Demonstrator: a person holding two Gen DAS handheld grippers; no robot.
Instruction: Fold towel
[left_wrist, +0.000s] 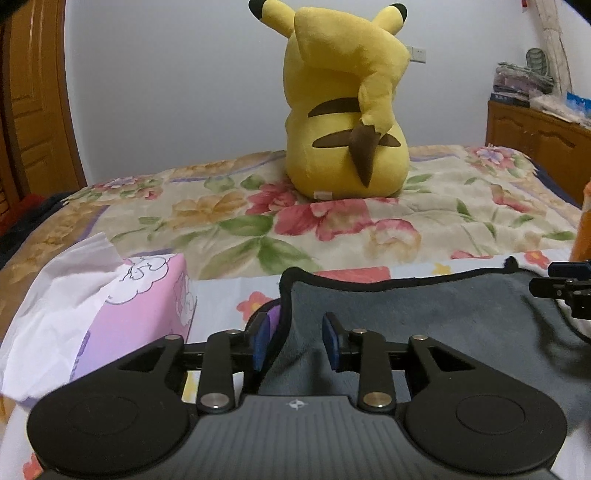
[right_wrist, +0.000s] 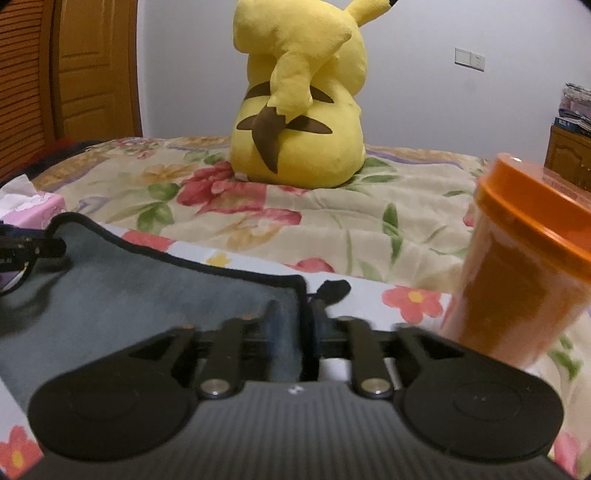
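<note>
Left gripper (left_wrist: 295, 341) hovers low over the near left edge of a dark grey towel (left_wrist: 424, 317), its blue pads (left_wrist: 330, 341) spread apart with the towel's black-bound hem rising between them, not yet pinched. Right gripper (right_wrist: 293, 332) sits at the towel's near right corner; this view is blurred, its fingers look close together around the hem, but whether they grip cannot be told.

Lying flat on a flowered sheet (right_wrist: 413, 299) just ahead of both claws, the towel (right_wrist: 147, 280) looks fleecy, thin and limp, so it is probably light and will sag wherever it is unsupported. The stitched black border seems the firmest place to take hold, at the two corners nearest the claws.

Left of the left claw stands a pink tissue box (left_wrist: 144, 306) with a white tissue (left_wrist: 62, 295) pulled up from its slot. Right of the right claw stands an orange lidded jar (right_wrist: 517, 266), close to the towel's corner; its contents cannot be made out. Beyond, a yellow Pikachu plush (left_wrist: 343, 110) sits with its back turned
</note>
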